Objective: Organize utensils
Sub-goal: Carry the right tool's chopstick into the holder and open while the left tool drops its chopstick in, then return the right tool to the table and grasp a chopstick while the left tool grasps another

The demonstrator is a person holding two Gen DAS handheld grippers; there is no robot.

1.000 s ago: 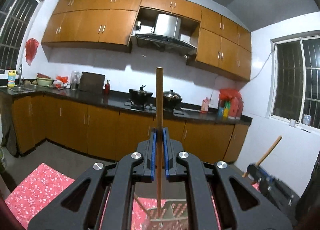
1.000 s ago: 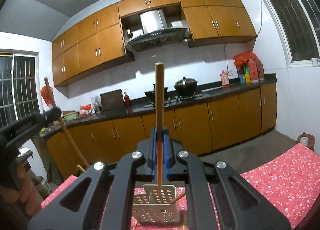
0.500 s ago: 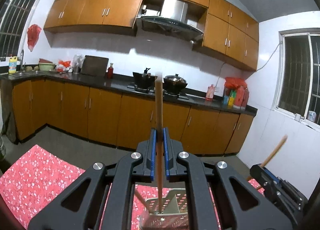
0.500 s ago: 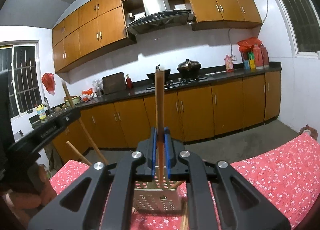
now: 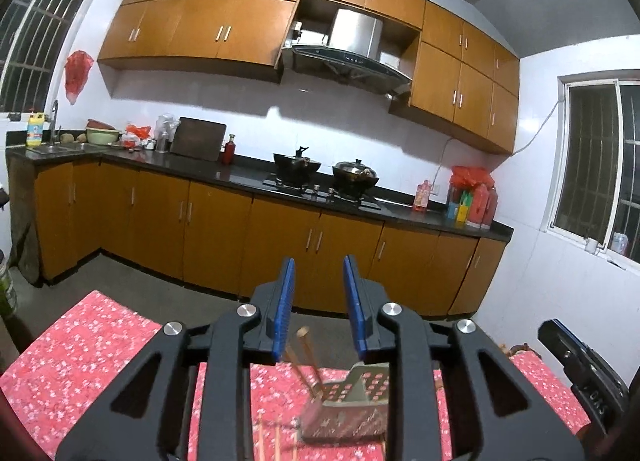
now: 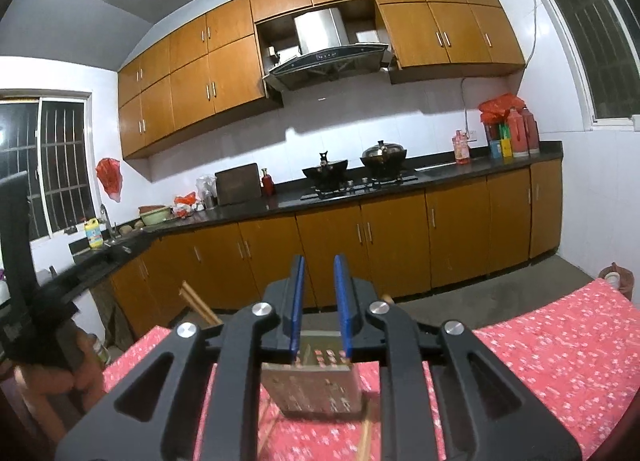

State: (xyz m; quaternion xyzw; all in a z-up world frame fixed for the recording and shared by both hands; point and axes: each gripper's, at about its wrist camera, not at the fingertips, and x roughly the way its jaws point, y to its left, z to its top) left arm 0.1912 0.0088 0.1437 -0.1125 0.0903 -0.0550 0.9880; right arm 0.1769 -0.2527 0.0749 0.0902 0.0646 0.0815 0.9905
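Left wrist view: left gripper (image 5: 319,301) has just been opening; blue pads now stand apart with nothing between them. Two chopsticks (image 5: 306,355) lean in the perforated metal holder (image 5: 352,401), tops tilted toward the left of frame, just below and beyond the pads. Holder sits on the table with the red flowered cloth (image 5: 92,341). More loose chopsticks (image 5: 276,439) lie flat on the cloth in front of the holder, partly hidden by the gripper body. Tip of the right gripper (image 5: 580,373) shows at the right edge; its jaws cannot be read from here.

Right wrist view: right gripper (image 6: 320,301) has also just been opening; pads are parted by a narrower gap, nothing in it. Holder (image 6: 312,385) lies directly below the pads. Chopstick tops (image 6: 198,303) stick out to the left, the lower part hidden behind the gripper frame. One stick (image 6: 364,441) lies on the cloth beside the holder.

Step, as I judge it: drop-off into the holder just done on both sides. Next move calls for pulling back clear of the leaning sticks, then going down to the loose ones on the cloth.

Differences: only the right view shows the hand (image 6: 44,381) on the left gripper's handle; only the left view shows where the sticks enter the holder
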